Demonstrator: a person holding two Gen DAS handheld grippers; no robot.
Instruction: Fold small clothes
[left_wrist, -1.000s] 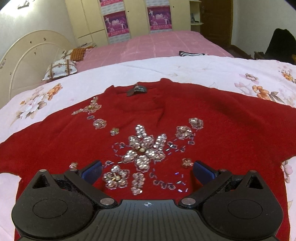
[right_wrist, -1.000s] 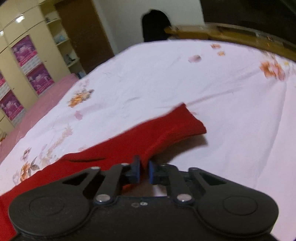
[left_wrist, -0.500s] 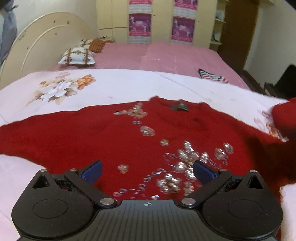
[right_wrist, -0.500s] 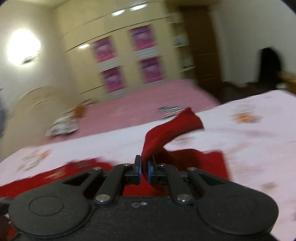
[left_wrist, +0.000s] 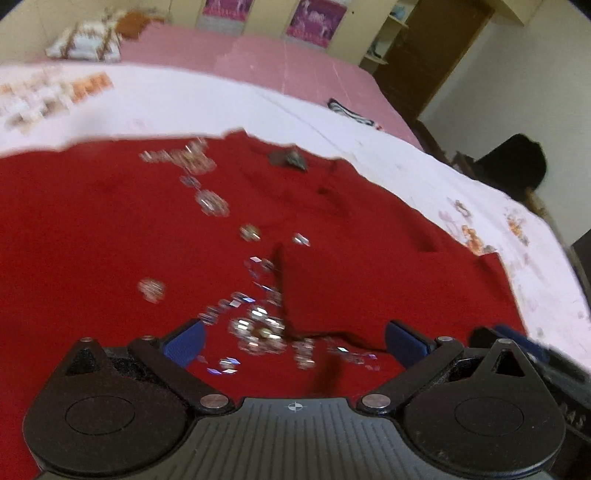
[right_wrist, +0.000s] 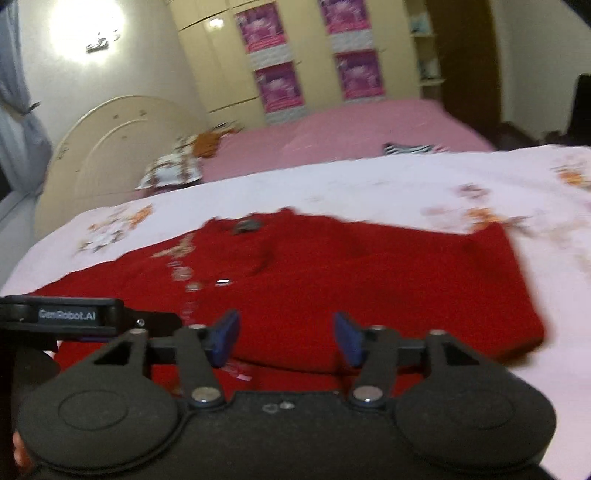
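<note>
Across the middle of both views, sweater: the red sweater (left_wrist: 110, 240) lay spread on the floral bedspread (left_wrist: 369, 147), its neck label toward the top of the frame and its sequin flowers (left_wrist: 258, 332) low in the centre of the left wrist view.

Sleeve: a second before, the sleeve had stretched out flat over the bedspread, pinched between the right fingers; half a second before, it hung in the air from them. Now the sleeve (left_wrist: 351, 288) lay folded inward over the chest, its edge running down beside the sequins and covering some of them.

Right gripper: the right gripper (right_wrist: 286, 338) had been clamped on the cloth and its jaws were now opening. No cloth sat between the blue pads (right_wrist: 225, 336); the folded sleeve lay just beyond them in the lower centre of the right wrist view.

Left gripper: the left gripper (left_wrist: 293, 343) stood wide apart, as in both earlier frames, holding nothing and hovering over the sequins. Its view had swung toward the right of the sweater.

Meaning for the task: the first sleeve fold looked done and let go. The far sleeve, toward the left edge of the left wrist view, still lay unfolded, so it was probably next.

Surroundings: a pink bed (right_wrist: 351, 125) and cupboards (right_wrist: 295, 48) filled the upper frame.
</note>
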